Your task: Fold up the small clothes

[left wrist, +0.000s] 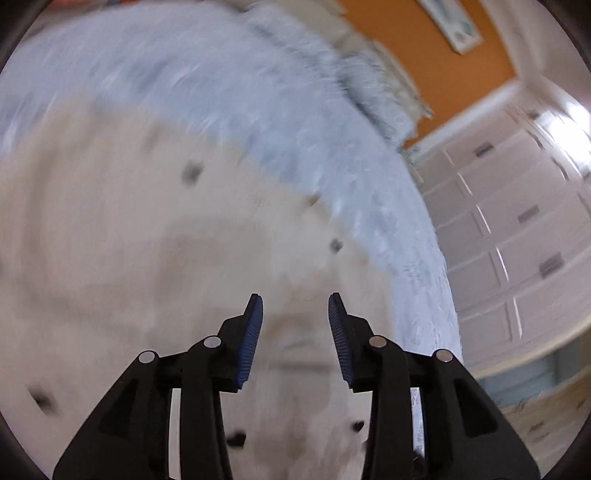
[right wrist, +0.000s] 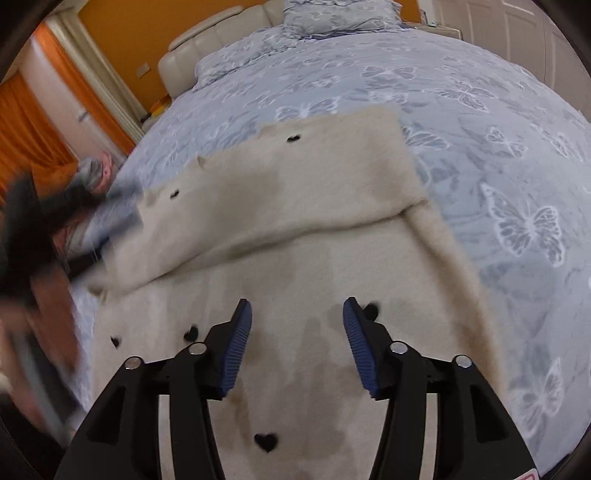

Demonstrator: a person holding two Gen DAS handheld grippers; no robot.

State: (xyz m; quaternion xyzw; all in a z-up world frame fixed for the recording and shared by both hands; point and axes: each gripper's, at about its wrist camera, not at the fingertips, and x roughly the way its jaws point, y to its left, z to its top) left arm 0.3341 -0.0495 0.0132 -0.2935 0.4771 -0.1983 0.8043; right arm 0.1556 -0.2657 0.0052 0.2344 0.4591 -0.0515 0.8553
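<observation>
Cream garment w/ small black hearts spread flat on blue butterfly bedspread, one part folded over rest, fold edge running diagonally across cloth. Right gripper poised over lower part of garment, blue-padded fingers spread apart, nothing between them; contact w/ cloth not clear. Left gripper likewise spread wide, nothing pinched, pointed at same cream garment; left view heavily blurred, dark spots on cloth just smudges. Left gripper also visible in right view as dark blurred shape at left edge, by garment's left side. Pillow & padded cream headboard at far end of bed, orange wall behind. White paneled cupboard doors at right in left view.
</observation>
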